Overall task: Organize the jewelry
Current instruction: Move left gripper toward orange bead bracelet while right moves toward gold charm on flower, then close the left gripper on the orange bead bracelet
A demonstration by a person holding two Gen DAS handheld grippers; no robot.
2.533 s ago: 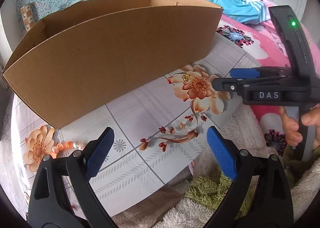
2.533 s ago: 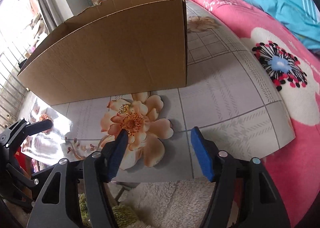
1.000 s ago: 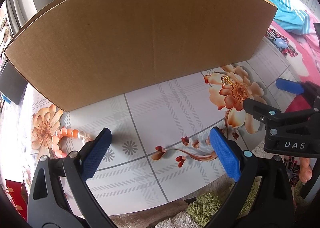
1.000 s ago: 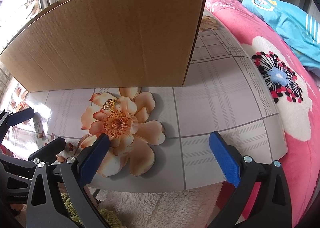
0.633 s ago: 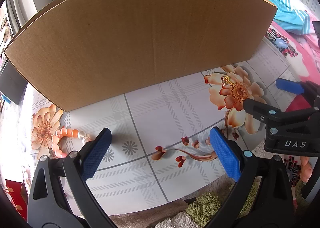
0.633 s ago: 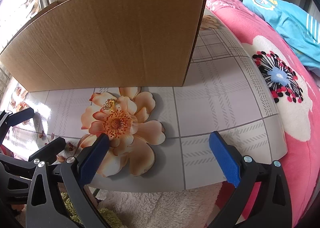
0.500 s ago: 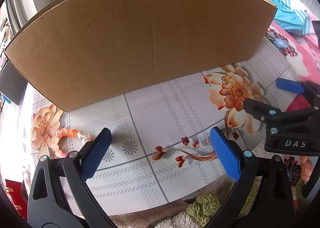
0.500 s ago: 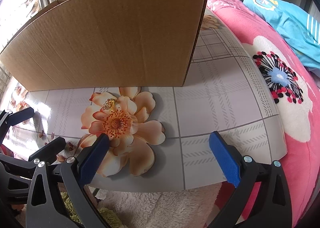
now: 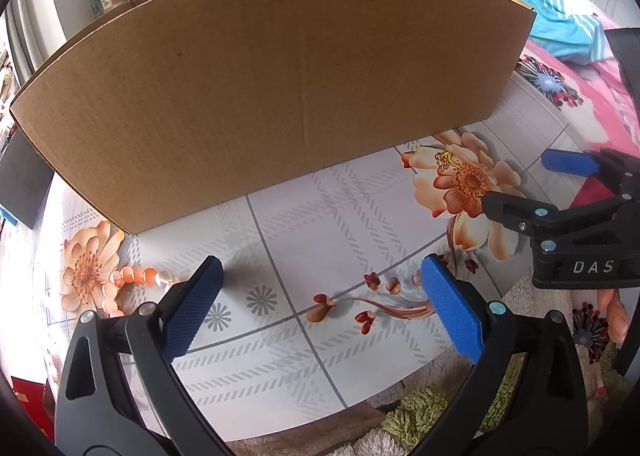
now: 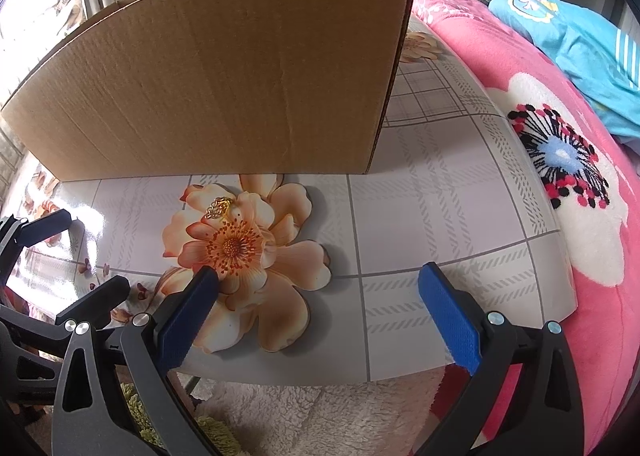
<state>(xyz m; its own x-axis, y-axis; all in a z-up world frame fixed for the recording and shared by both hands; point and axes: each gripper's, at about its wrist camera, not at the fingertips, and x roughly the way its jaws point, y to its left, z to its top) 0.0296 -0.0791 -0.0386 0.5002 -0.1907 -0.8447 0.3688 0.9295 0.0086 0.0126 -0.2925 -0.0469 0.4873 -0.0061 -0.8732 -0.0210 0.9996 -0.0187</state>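
I read "DAS" on my right gripper [image 9: 560, 191]; it and my left gripper [image 9: 320, 288] gaped wide, empty. A gold ring [image 10: 219, 207] lay on the floral table [image 10: 440, 215] near the cardboard box [image 9: 280, 75], orange beads [image 9: 132, 280] leftward, pink bedding [image 10: 580, 276] alongside.

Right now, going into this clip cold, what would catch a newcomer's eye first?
The big cardboard box fills the back of the floral table, its plain wall facing both cameras. Next come the jewelry pieces: an orange bead bracelet at the table's left end beside the left gripper, and a small gold piece on the printed flower ahead of the right gripper. Both grippers are open and empty.
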